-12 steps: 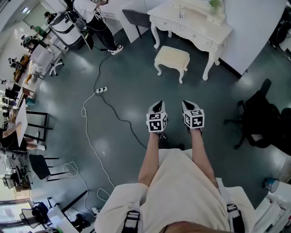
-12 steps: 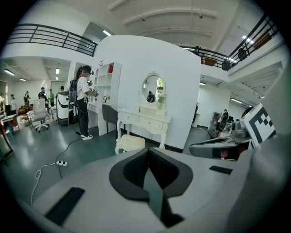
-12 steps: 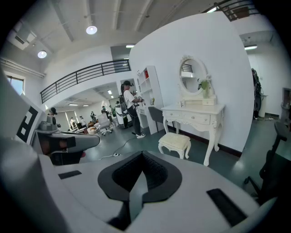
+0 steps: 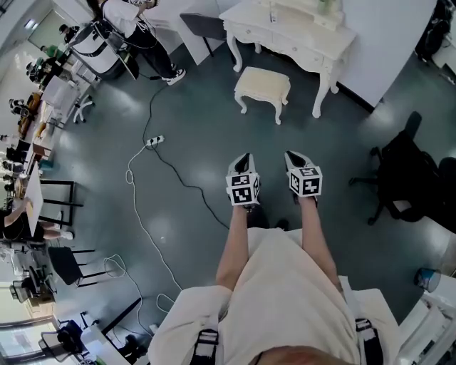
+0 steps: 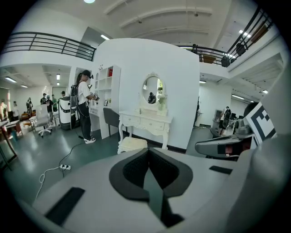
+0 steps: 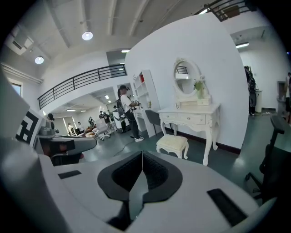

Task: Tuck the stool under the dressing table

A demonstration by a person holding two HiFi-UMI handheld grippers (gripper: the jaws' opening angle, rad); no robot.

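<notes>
A cream stool [image 4: 262, 85] with curved legs stands on the dark floor in front of the white dressing table [image 4: 288, 32], out from under it. The stool [image 6: 173, 144] and table [image 6: 191, 118] lie well ahead of both grippers; the left gripper view shows the stool [image 5: 132, 144] below the table [image 5: 144, 122]. My left gripper [image 4: 244, 160] and right gripper [image 4: 294, 157] are held side by side at mid-floor, both shut with nothing between the jaws.
A cable and power strip [image 4: 154, 141] trail across the floor at left. A black office chair [image 4: 406, 182] stands at right. A person [image 4: 132, 21] stands by a white shelf at far left, near desks and chairs. A grey chair [image 4: 201, 27] sits left of the table.
Both grippers and the view have moved a little toward the stool and table, which sit slightly lower and left in the picture. The jaws stay shut.
</notes>
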